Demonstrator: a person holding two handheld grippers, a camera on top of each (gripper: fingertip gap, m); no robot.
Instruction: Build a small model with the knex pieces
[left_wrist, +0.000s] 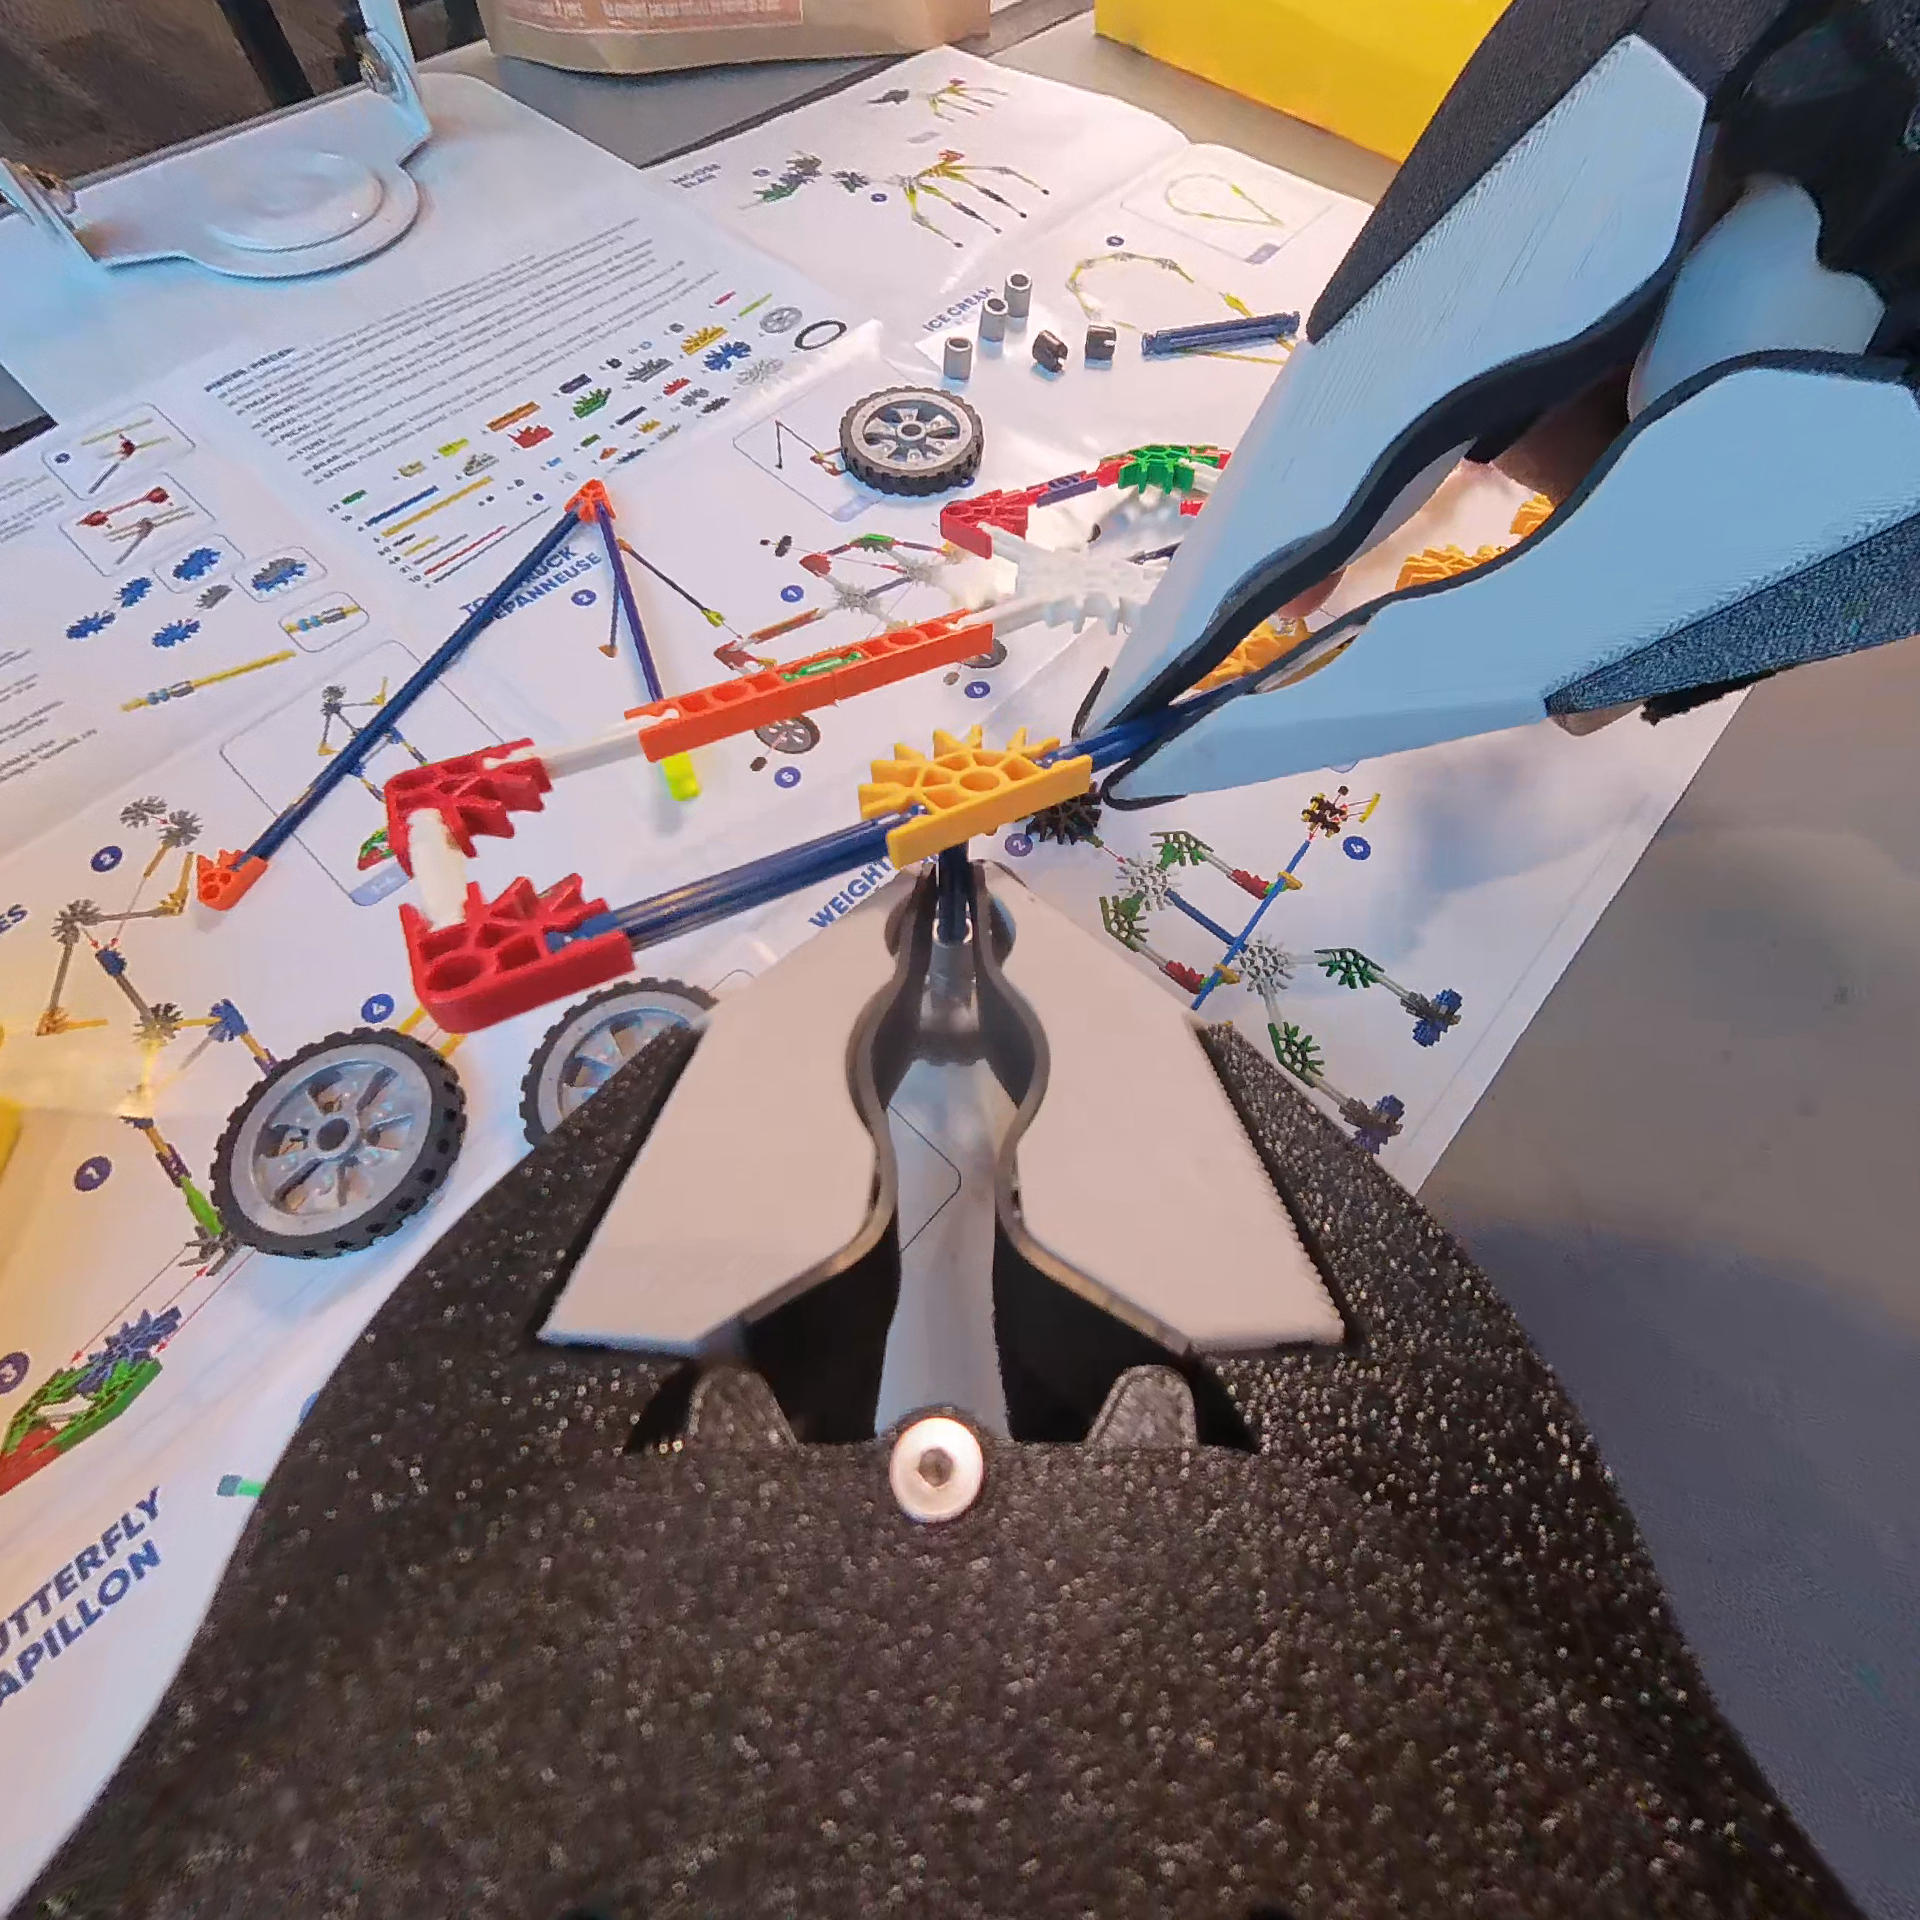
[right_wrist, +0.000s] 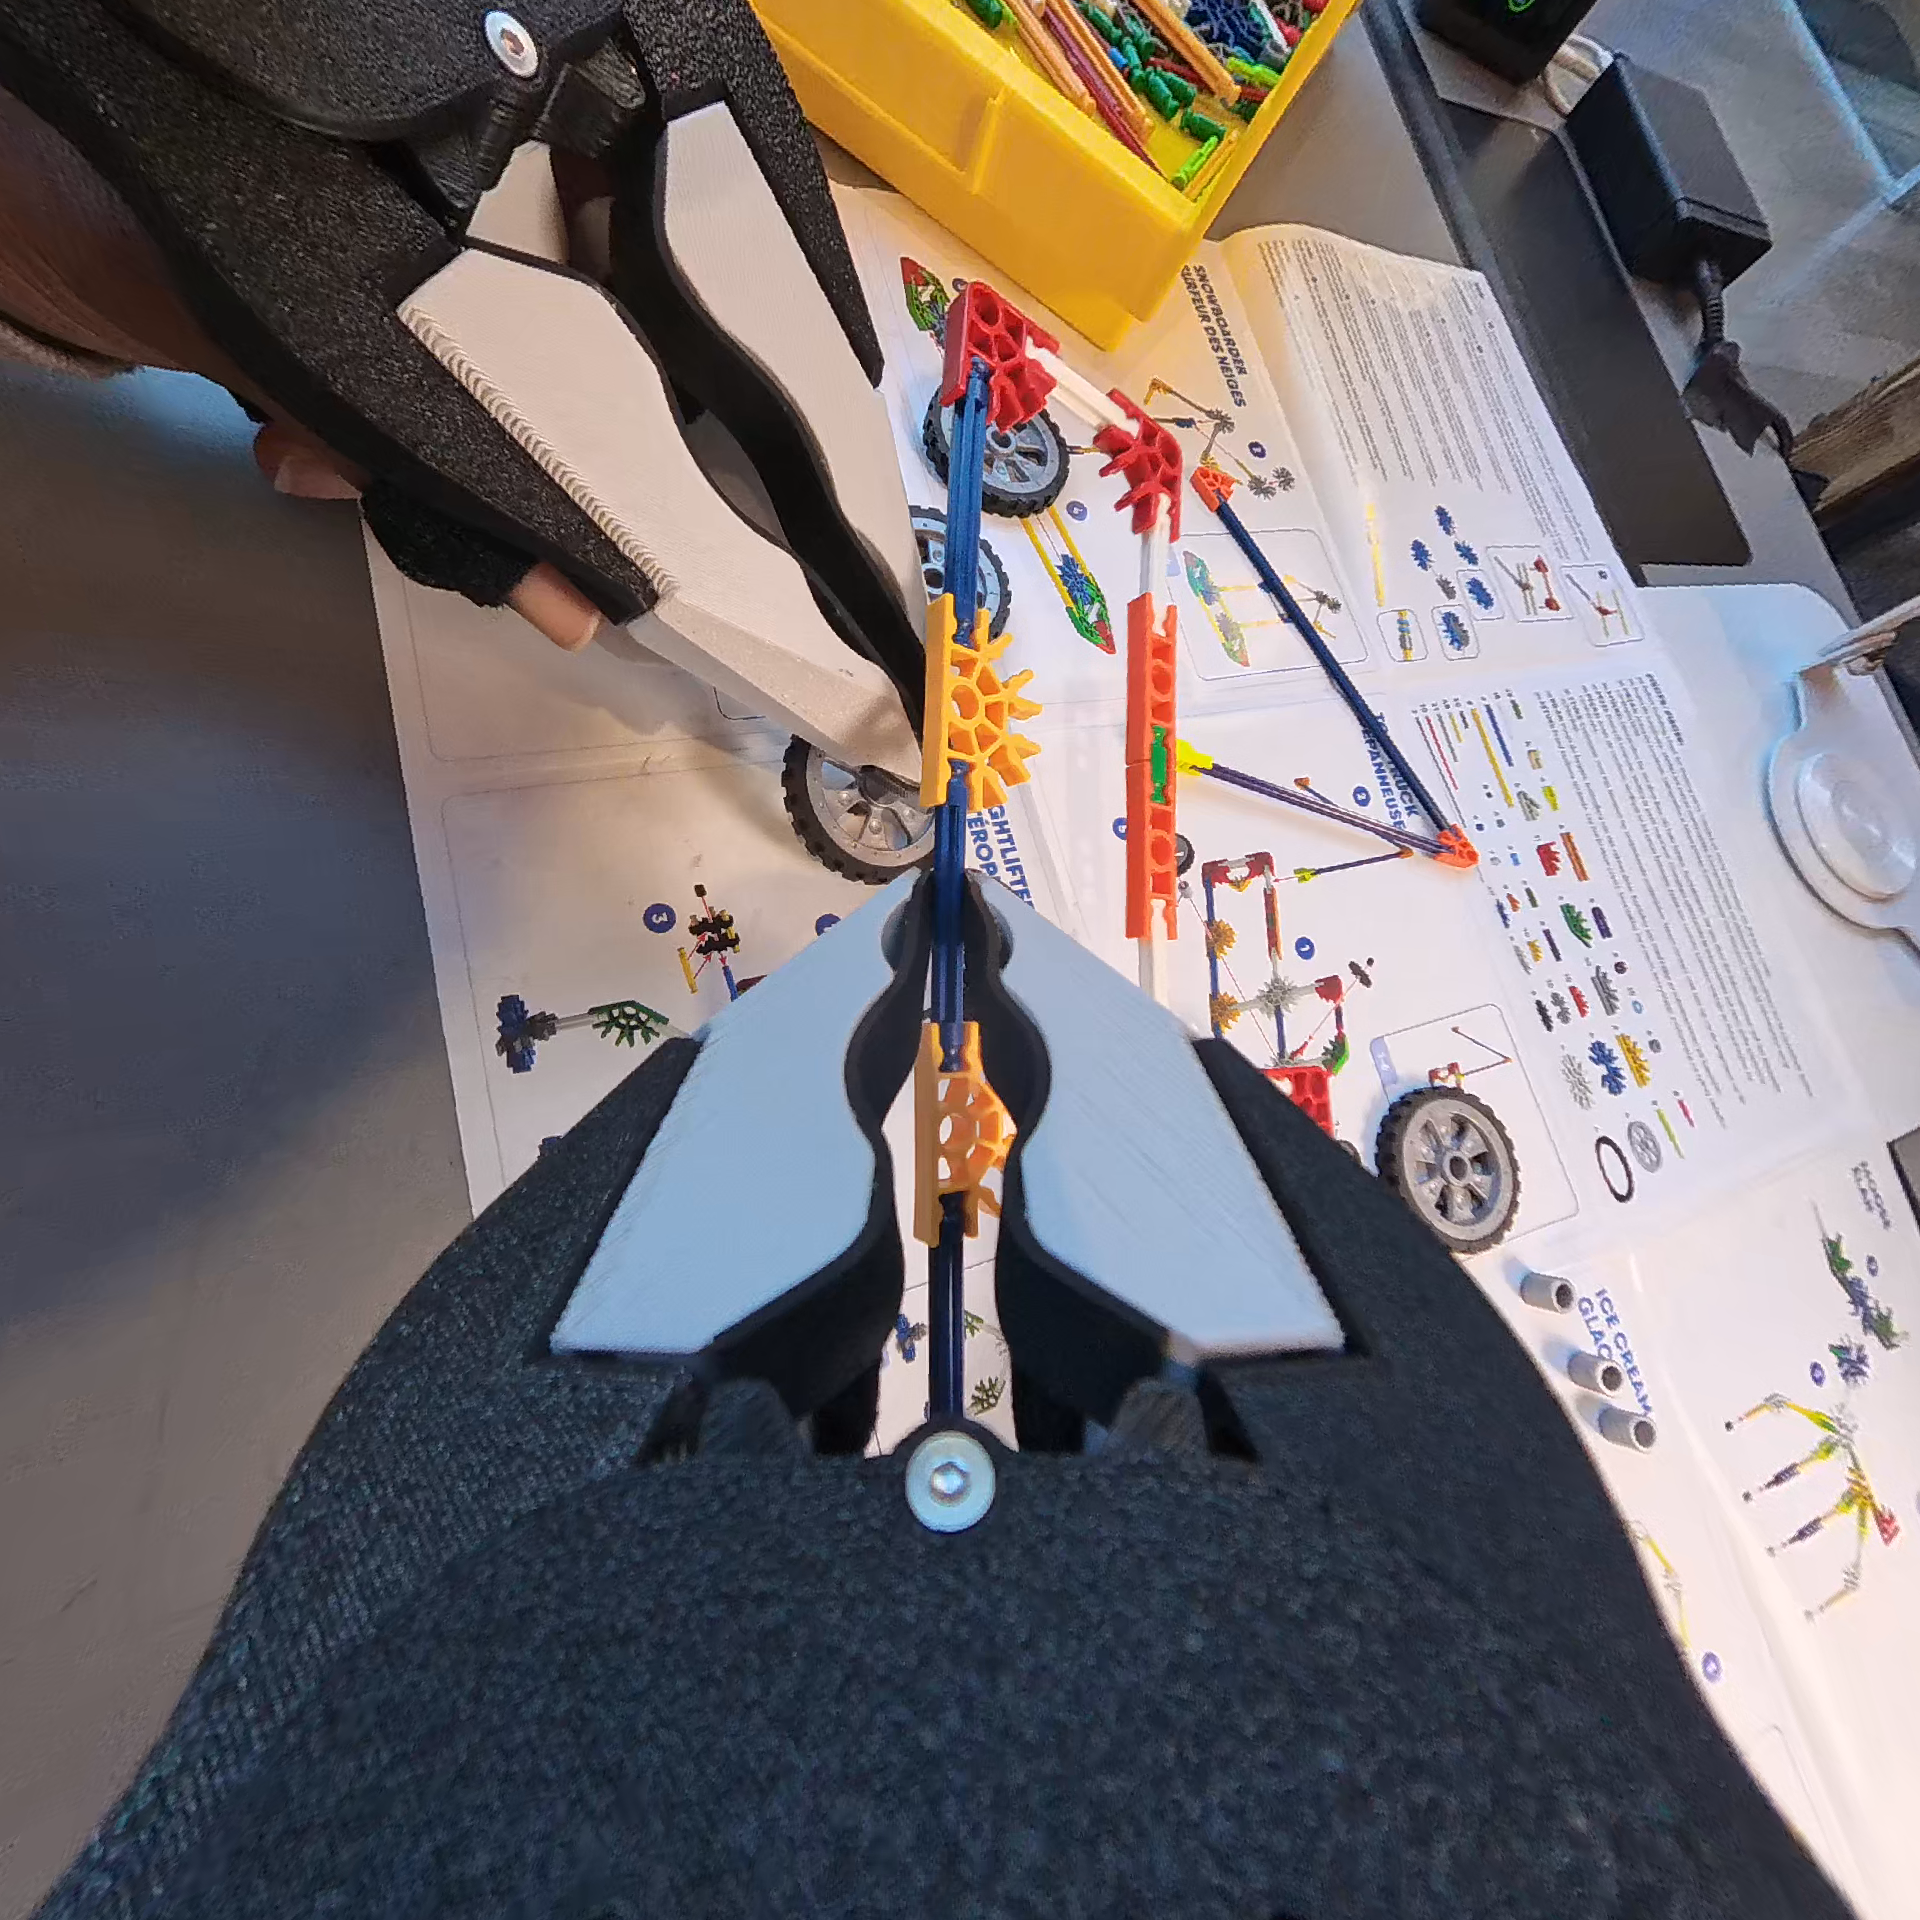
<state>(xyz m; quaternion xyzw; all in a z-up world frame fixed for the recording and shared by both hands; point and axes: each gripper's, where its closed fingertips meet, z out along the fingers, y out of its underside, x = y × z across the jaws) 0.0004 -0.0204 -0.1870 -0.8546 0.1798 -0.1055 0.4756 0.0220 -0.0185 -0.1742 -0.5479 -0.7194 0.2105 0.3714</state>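
Right wrist view: three wheels (right_wrist: 1449, 1169), two yellow connectors (right_wrist: 977, 712).

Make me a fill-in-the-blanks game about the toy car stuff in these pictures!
1. The right gripper is shut on a thin plastic rod coloured ____.
2. The spiky plastic connector in the middle of that rod is ____.
3. The box full of loose building pieces is ____.
4. The plastic wheels have tyres coloured ____.

Missing words: blue; yellow; yellow; black
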